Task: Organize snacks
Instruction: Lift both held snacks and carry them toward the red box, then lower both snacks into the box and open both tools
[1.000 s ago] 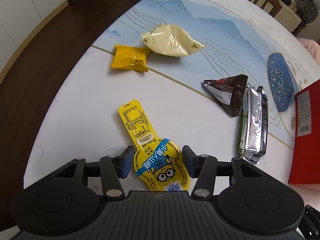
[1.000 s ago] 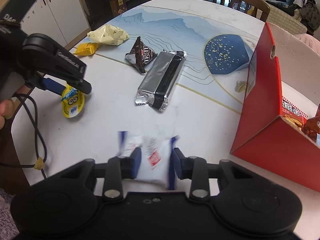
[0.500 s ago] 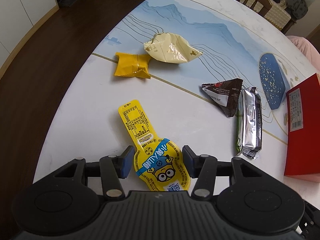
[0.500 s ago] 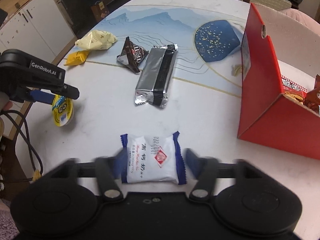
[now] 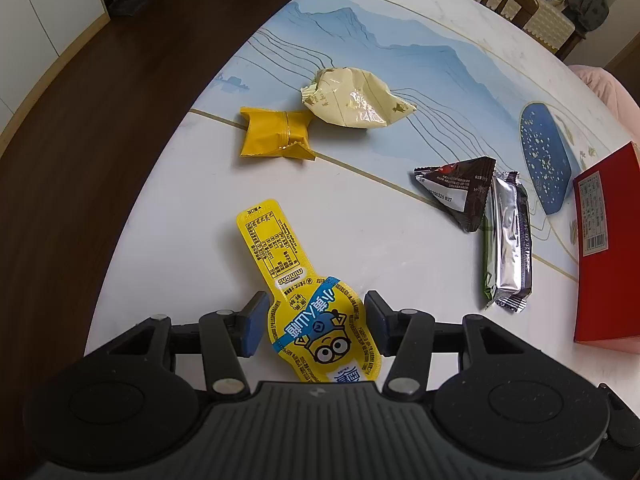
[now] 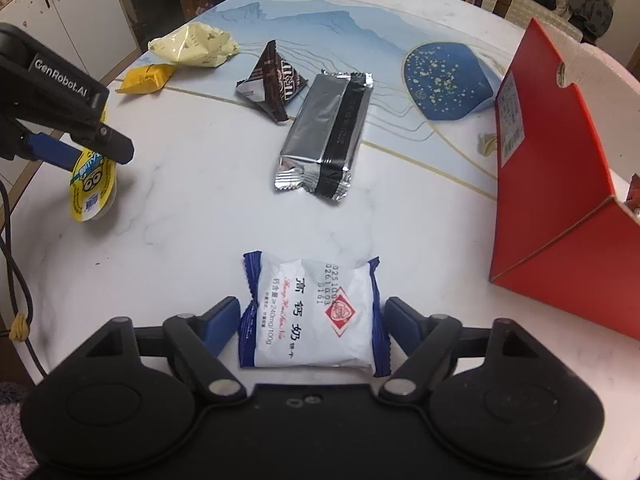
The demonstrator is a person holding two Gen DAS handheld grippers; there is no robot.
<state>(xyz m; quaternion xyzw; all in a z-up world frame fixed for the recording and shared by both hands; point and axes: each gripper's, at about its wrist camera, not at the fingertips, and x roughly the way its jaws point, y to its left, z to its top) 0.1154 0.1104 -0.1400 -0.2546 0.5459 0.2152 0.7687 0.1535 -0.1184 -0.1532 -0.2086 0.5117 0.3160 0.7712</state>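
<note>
Okay, got the left hand-held gripper [image 5: 314,308] clamped on a yellow cartoon pouch [image 5: 320,336], with a pad pressed on each side of the round end and the long label tab poking out toward the far side. Seen from the right wrist camera, looks lifted just off the table [image 6: 180,220] near the left edge, tilted down.

Over on the right, got the right hand-held gripper [image 6: 312,308] pointing steeply down with its jaws closing in around a white-and-blue packet [image 6: 316,316]. Lying flat on the table right between the blue pads, near edge tucked under the gripper body. Not squeezed yet by the look of it, with a sliver of gap on the left side.

Farther out in the middle: a silver-and-black wrapper [image 6: 328,136], touching a dark brown triangular pack [image 6: 276,80] just to its far left. Beyond those on the far left, a crumpled pale yellow bag [image 6: 192,46] beside a small orange-yellow wrapper [image 6: 146,78]. Off to the right, a red box [image 6: 560,184], well apart from both gripped snacks.
</note>
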